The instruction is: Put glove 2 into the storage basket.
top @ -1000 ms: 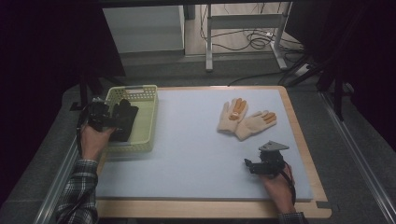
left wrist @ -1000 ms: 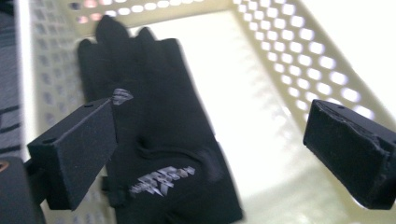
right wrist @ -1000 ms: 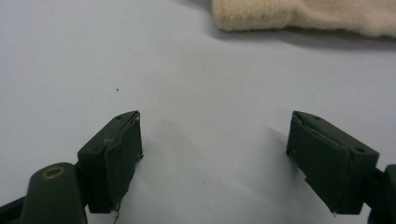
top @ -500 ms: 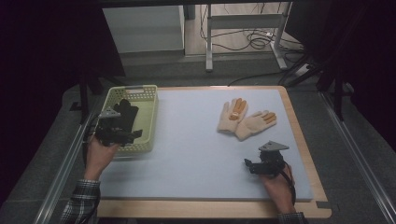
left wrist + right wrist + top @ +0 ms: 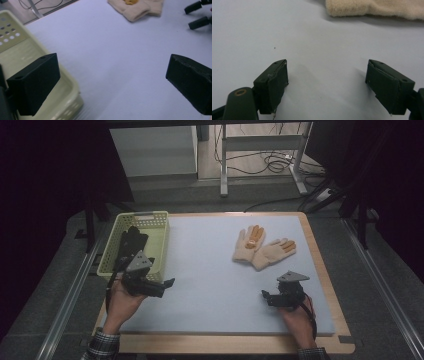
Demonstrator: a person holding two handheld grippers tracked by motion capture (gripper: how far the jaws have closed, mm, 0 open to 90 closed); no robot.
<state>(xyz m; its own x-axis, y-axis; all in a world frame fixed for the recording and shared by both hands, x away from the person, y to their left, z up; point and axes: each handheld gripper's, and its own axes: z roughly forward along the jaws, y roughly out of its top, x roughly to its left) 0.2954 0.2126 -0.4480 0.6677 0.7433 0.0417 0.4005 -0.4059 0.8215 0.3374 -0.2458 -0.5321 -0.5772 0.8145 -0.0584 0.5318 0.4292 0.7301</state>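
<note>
The right tool [image 5: 265, 296] is held low over the pale blue counter [image 5: 210, 270] at about 5 o'clock, its jaws spread wide apart with nothing between them, as the right gripper view confirms. The left tool [image 5: 167, 284] is seen at about 8 o'clock, just beside the near corner of the pale yellow perforated plastic basket [image 5: 150, 222]; its jaws are likewise parted and empty, and are pointed across the counter toward 3 o'clock. A black glove [image 5: 131, 242] is seen lying inside the basket, toward its near half. Farther off, at about 1 o'clock, a pair of cream knitted gloves with orange fingertips [image 5: 262, 247] is laid flat on the counter, touching one another, well apart from both tools.
</note>
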